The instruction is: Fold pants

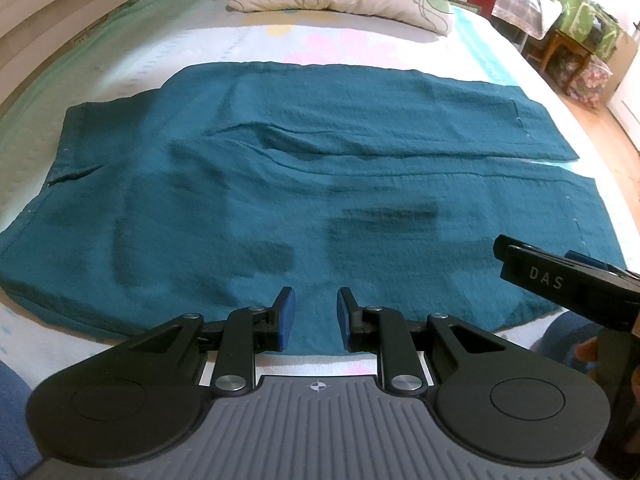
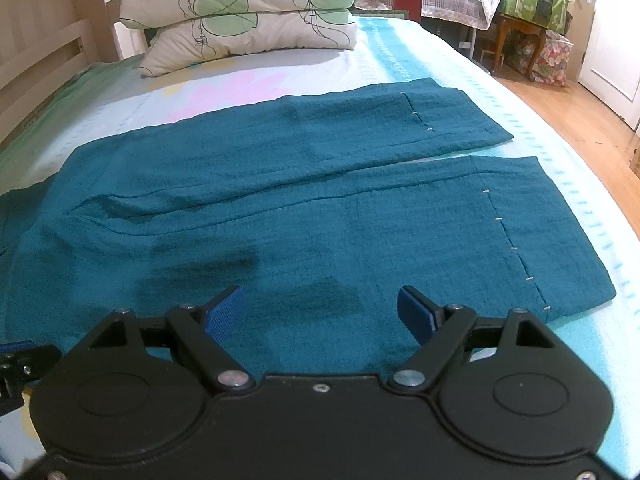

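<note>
Teal pants [image 1: 280, 168] lie spread flat on the bed, waist to the left and both legs running to the right, with a narrow gap between the legs near the hems. My left gripper [image 1: 316, 304] hovers over the near edge of the pants, its blue pads a small way apart with nothing between them. My right gripper [image 2: 320, 304] stands wide open above the near leg [image 2: 360, 240], empty. The right gripper's body [image 1: 560, 280] shows at the right of the left wrist view.
A light patterned sheet [image 2: 460, 68] covers the bed. Two leaf-print pillows [image 2: 248, 12] are stacked at the far end by the wooden headboard [image 2: 36, 48]. Beyond the bed's right edge lies wooden floor [image 2: 580, 120] with a small table and bags [image 2: 532, 4].
</note>
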